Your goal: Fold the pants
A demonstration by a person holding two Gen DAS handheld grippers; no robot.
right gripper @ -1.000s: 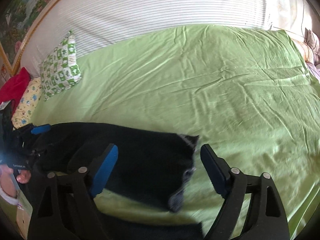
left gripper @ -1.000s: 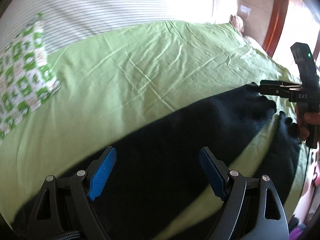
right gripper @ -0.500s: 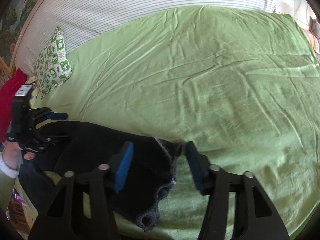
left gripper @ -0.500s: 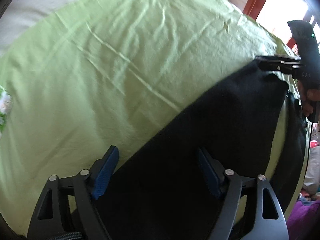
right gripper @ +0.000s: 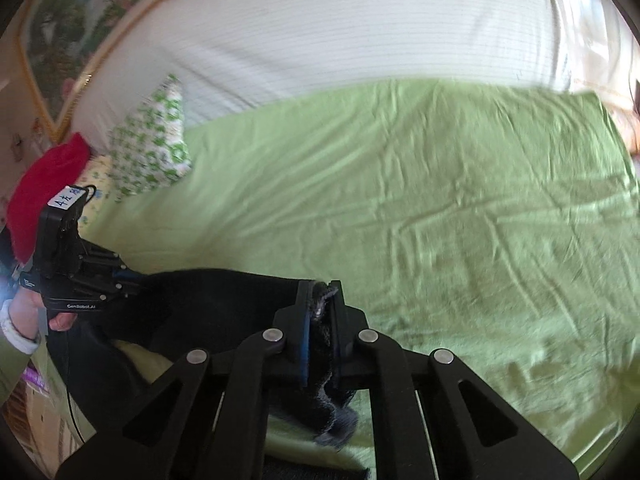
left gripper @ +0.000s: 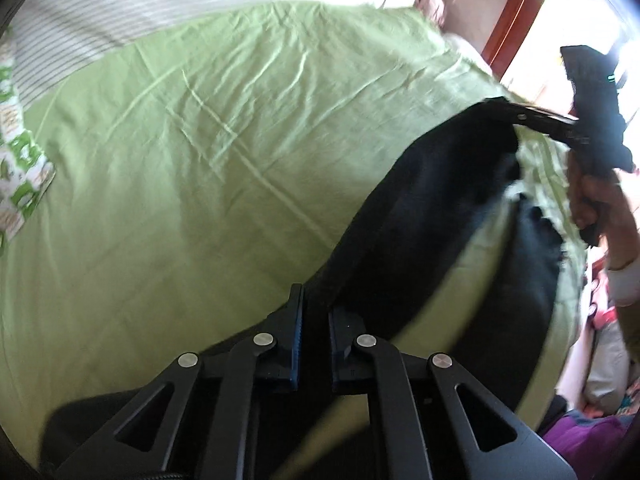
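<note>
Black pants [left gripper: 420, 208] lie along the near edge of the bed's green sheet [left gripper: 180, 160]. My left gripper [left gripper: 316, 296] is closing tight on the upper leg's edge, its blue pads pressing on the black fabric. In the right wrist view my right gripper [right gripper: 322, 286] is likewise closing on the cuff end of the pants [right gripper: 208, 300], with fuzzy fabric bunched between its pads. The upper leg stretches lifted between the two grippers. The other leg [left gripper: 532, 280] rests on the sheet below. Each view shows the opposite gripper: right gripper [left gripper: 500, 104], left gripper [right gripper: 132, 276].
A green-and-white patterned pillow [right gripper: 152, 152] and a red cloth [right gripper: 48, 184] sit at the bed's left end. A white striped cover [right gripper: 360, 40] spans the far side. The green sheet [right gripper: 440, 200] stretches wide beyond the pants. A person's hand [left gripper: 596, 196] holds each handle.
Both grippers went from wide open above the pants to shut on the fabric. The gripped leg now lifts off the sheet and stretches between them.
</note>
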